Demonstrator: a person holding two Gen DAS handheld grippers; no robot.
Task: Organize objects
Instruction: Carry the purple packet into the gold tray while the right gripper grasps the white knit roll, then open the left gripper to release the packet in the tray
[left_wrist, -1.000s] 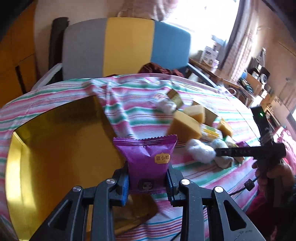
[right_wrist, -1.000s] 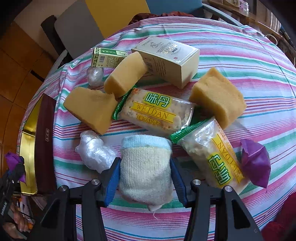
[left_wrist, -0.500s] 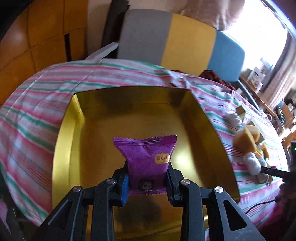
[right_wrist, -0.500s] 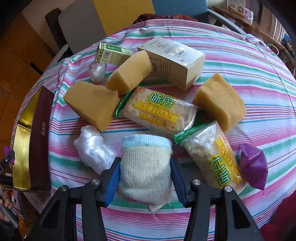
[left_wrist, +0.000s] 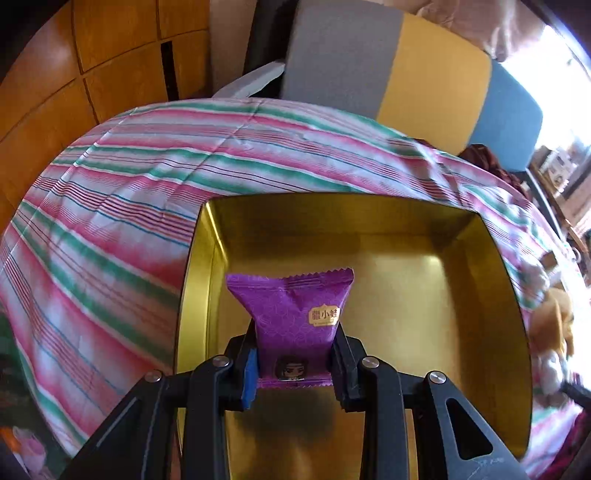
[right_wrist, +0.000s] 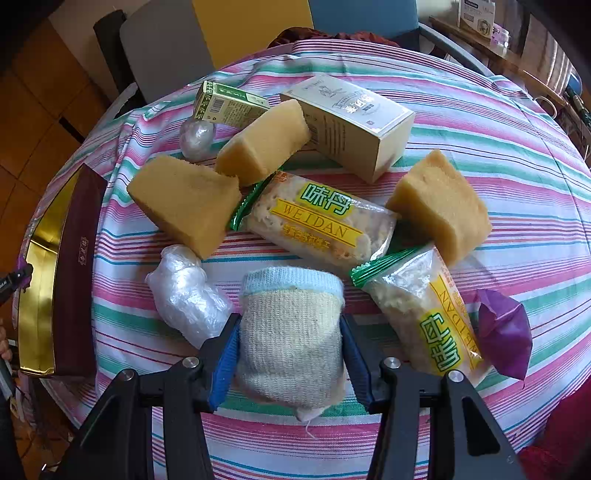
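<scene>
Quick count from the right wrist cam: 3 yellow sponge blocks (right_wrist: 184, 205), 2 WEIDAN cracker packs (right_wrist: 317, 219), 2 clear plastic-wrapped lumps (right_wrist: 186, 293), 1 pale carton (right_wrist: 351, 122), 1 small green box (right_wrist: 229, 105), 1 loose purple packet (right_wrist: 504, 332) at the far right, plus 1 knit sock roll (right_wrist: 291, 332) w/ a light blue cuff. Right gripper (right_wrist: 290, 354) was pinching that roll from both sides, down on the cloth.

Left gripper (left_wrist: 293, 363) was clamped on a purple snack packet (left_wrist: 291, 317), held over the inside of the gold tin (left_wrist: 480, 295), nearer its left wall. Couldn't tell if the packet touched the bottom. The tin held nothing else that showed; outside wall was dark maroon w/ a small gold emblem.

Surface was a round table under a pink/green/white striped cloth (left_wrist: 110, 221). Behind it a chair (left_wrist: 388, 74) w/ grey, yellow and blue panels, wood paneling on the left, bright window on the right.

Writing: "WEIDAN" + green Chinese characters on the cracker packs, a gold label w/ Chinese characters and a cartoon face on the held packet. Carton print was too small to read.
</scene>
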